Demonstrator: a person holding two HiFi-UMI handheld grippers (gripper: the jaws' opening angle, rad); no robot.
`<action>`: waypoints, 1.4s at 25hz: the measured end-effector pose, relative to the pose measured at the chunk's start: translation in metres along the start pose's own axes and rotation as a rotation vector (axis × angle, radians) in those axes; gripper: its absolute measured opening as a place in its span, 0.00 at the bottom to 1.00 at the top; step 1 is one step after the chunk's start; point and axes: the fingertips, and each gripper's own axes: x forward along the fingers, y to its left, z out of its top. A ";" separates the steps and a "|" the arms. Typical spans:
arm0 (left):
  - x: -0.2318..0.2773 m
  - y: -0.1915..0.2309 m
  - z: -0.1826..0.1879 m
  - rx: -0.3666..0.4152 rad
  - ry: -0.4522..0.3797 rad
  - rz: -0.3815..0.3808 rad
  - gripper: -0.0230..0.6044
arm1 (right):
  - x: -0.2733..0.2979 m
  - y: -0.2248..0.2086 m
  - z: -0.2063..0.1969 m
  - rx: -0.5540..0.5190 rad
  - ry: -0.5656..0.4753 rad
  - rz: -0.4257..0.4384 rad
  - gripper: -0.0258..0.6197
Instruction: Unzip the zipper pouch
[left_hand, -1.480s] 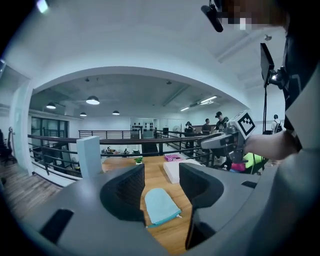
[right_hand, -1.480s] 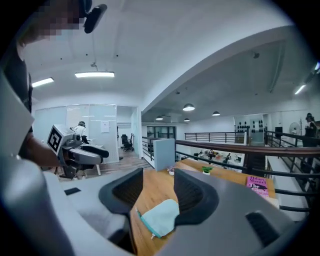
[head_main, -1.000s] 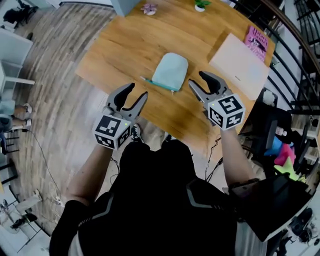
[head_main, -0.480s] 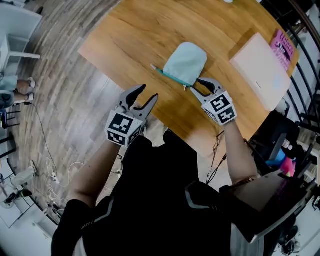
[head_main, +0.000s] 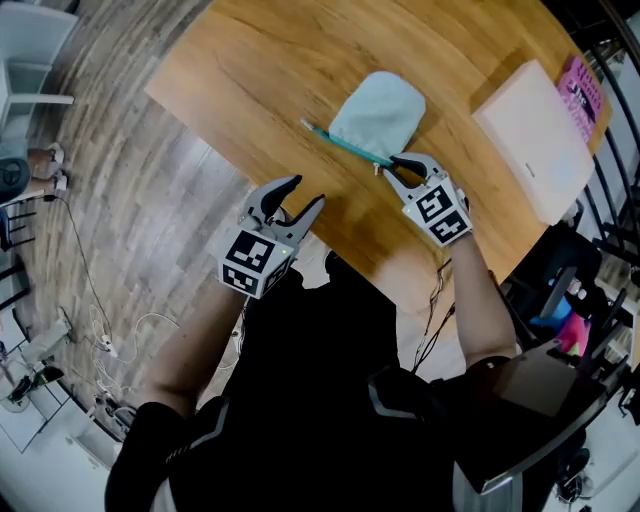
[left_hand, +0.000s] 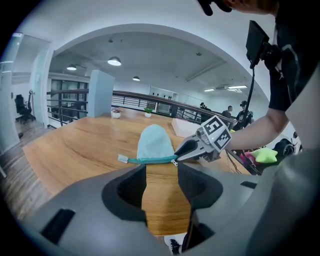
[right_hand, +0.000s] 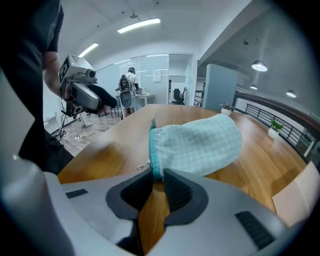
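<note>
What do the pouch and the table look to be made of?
Pouch: soft woven cloth, matte pale mint, judging by its fine check weave and slumped shape. Its zipper: teal tape, small metal-looking pull. Table: wood or wood-look laminate, grain visible, slight sheen.

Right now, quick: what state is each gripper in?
Left gripper: open, empty.
Right gripper: jaws closing, with the zipper end of the light green checked fabric pouch between them.

Pale laptop (head_main: 533, 138) beside pink book (head_main: 582, 92)
</note>
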 end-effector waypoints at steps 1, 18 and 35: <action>0.000 0.002 0.002 0.001 -0.001 0.000 0.38 | 0.000 -0.001 0.000 0.006 0.001 0.001 0.16; -0.044 0.014 0.077 0.124 -0.111 -0.089 0.36 | -0.053 0.017 0.104 0.354 -0.169 0.017 0.12; -0.084 -0.037 0.165 0.561 -0.288 -0.286 0.35 | -0.145 0.055 0.218 0.508 -0.298 -0.104 0.12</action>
